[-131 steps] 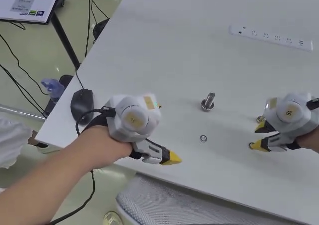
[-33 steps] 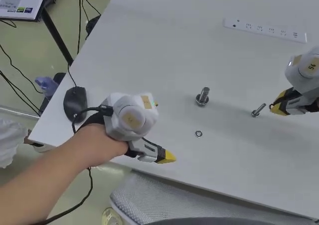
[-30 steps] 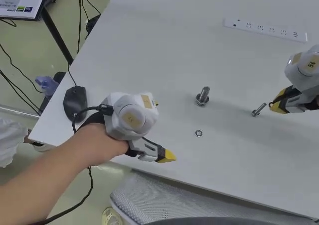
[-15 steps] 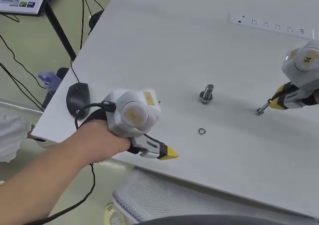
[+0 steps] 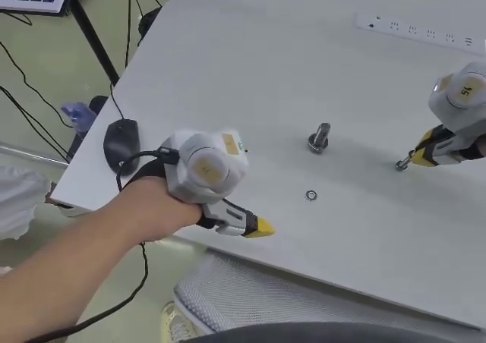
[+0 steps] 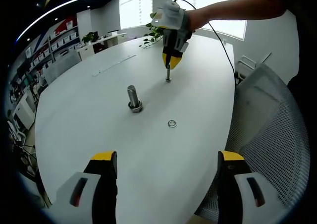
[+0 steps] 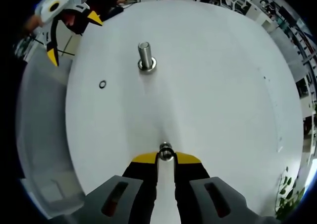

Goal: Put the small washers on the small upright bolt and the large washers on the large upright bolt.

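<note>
The large bolt [image 5: 319, 137] stands upright mid-table with a wider ring at its foot; it is also in the left gripper view [image 6: 132, 98] and the right gripper view [image 7: 145, 55]. One small washer [image 5: 310, 196] lies flat in front of it. My right gripper [image 5: 414, 159] is shut on the small bolt [image 5: 401, 163], whose top sits between the yellow tips [image 7: 166, 152]. From the left gripper view the small bolt [image 6: 168, 76] stands on the table under the right gripper [image 6: 169, 61]. My left gripper [image 6: 167, 159] is open and holds nothing, near the table's front edge [image 5: 258, 227].
A white power strip [image 5: 421, 34] lies at the far side of the white table [image 5: 250, 70]. A black mouse [image 5: 121, 144] and its cable sit at the left corner. A mesh chair back [image 5: 250, 297] is just off the front edge.
My right gripper rose from the front of the table, moved up to the leaning small bolt and shut on it. The left gripper has stayed where it was; the head camera shifted slightly.
</note>
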Tool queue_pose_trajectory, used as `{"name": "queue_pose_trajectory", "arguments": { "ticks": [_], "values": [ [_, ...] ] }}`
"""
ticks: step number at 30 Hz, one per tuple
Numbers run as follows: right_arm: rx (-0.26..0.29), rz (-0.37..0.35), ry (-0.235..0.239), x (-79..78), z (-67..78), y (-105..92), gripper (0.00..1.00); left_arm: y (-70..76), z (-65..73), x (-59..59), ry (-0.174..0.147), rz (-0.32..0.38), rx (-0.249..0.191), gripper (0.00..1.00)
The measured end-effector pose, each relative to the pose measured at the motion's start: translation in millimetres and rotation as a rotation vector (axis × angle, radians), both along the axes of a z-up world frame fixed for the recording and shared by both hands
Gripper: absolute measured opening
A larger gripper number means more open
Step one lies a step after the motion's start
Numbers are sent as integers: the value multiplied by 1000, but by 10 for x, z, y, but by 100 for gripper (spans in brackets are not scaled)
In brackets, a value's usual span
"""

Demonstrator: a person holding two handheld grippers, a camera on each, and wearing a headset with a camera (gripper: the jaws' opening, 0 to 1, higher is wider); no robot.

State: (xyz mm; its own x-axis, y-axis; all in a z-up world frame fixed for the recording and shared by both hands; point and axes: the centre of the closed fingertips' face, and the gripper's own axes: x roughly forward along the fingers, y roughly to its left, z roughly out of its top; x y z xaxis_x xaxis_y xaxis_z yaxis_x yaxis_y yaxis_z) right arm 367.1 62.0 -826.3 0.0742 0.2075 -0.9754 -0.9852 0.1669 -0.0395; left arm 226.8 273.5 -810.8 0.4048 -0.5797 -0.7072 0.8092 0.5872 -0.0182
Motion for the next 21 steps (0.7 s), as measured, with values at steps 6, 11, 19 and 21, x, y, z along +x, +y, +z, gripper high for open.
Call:
{"name": "queue_pose_trajectory", "arguments": {
  "ticks": [6,11,19,21],
  "values": [
    [-6,5,2,16,-55,11,12,6,-12,-12,5,1,1,83],
    [-16,10,10,18,-137,14,12,16,-36,-34,10,-2,3,82],
    [-25,21,24,6,-264,-3,12,17,-50,-60,18,-5,4,81],
    [-29,22,28,1,-302,-16,12,15,-53,-67,21,-3,2,81]
  ]
}}
